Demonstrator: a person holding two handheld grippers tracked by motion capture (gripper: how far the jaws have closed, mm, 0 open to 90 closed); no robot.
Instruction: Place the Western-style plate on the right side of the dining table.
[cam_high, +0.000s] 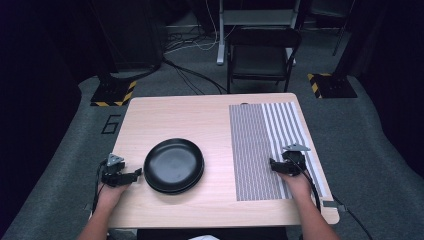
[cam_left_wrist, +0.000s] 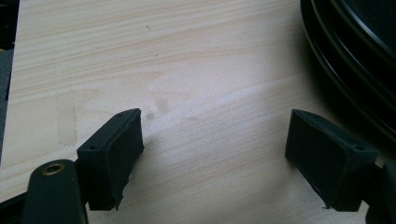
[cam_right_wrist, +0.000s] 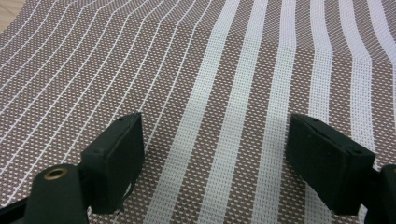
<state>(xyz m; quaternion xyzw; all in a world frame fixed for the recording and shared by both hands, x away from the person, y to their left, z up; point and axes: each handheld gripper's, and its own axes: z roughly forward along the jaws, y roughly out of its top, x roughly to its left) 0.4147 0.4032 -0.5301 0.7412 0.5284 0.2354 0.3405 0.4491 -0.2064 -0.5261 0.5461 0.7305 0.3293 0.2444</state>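
Your left gripper (cam_left_wrist: 212, 154) has jaws apart over bare table (cam_left_wrist: 187, 70), black plates (cam_left_wrist: 355, 51) just right. Your right gripper (cam_right_wrist: 212, 158) has jaws apart over the striped placemat (cam_right_wrist: 224, 70).

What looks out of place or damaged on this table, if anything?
Nothing stands out. The black plates sit neatly stacked on the wooden table, the striped mat lies flat and square to the edge, and both grippers, left and right, rest open with nothing spilled.

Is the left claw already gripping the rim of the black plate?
No, the left claw is open over bare table, with the black plate off to its side, untouched.
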